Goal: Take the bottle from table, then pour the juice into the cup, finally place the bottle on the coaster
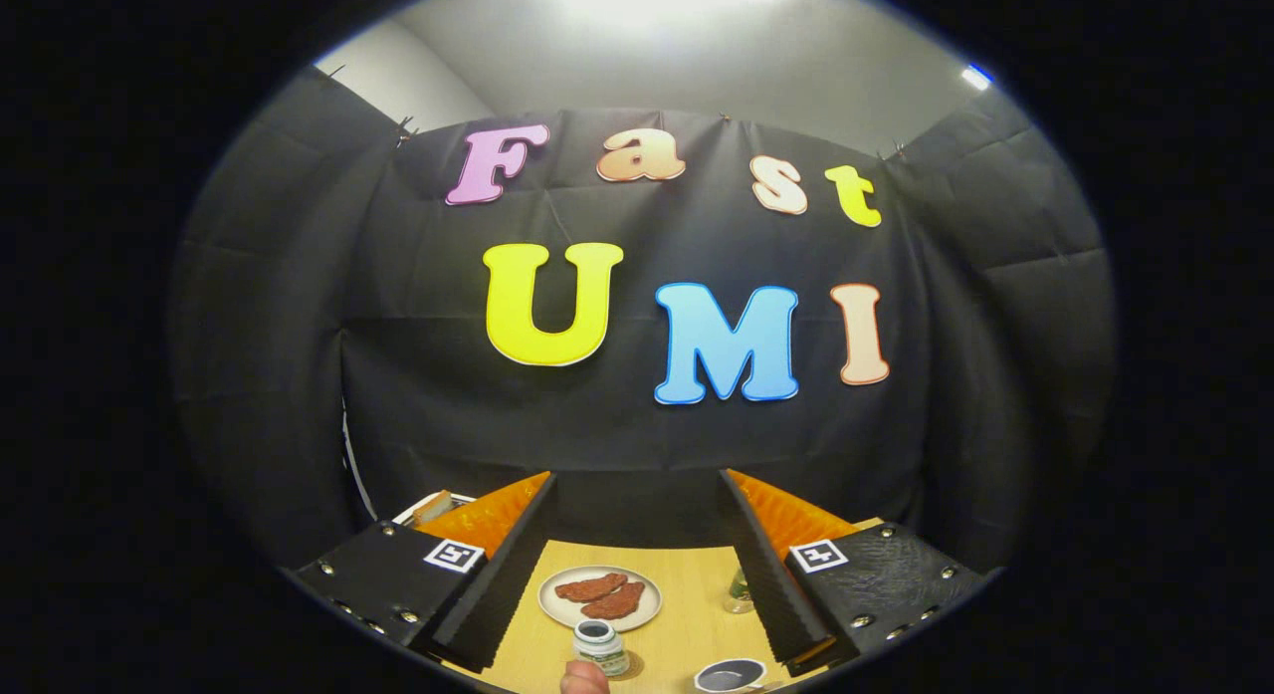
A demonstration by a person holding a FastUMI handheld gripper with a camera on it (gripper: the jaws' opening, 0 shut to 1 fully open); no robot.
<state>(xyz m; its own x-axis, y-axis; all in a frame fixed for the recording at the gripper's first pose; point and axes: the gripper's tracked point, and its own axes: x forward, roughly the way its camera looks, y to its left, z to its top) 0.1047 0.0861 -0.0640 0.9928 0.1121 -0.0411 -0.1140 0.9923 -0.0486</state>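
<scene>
My gripper is open, held high above a wooden table, with nothing between its fingers. Far below, between the fingers, stands a small white jar-like container with a dark top. To its right is a white cup with a dark inside. A small clear bottle with a greenish top stands by the right finger, which hides part of it. A fingertip of a person's hand shows just in front of the white container.
A white plate with two reddish-brown pieces of food lies on the table beyond the white container. A pale flat object lies past the left finger. The booth's black cloth wall rises just behind the table.
</scene>
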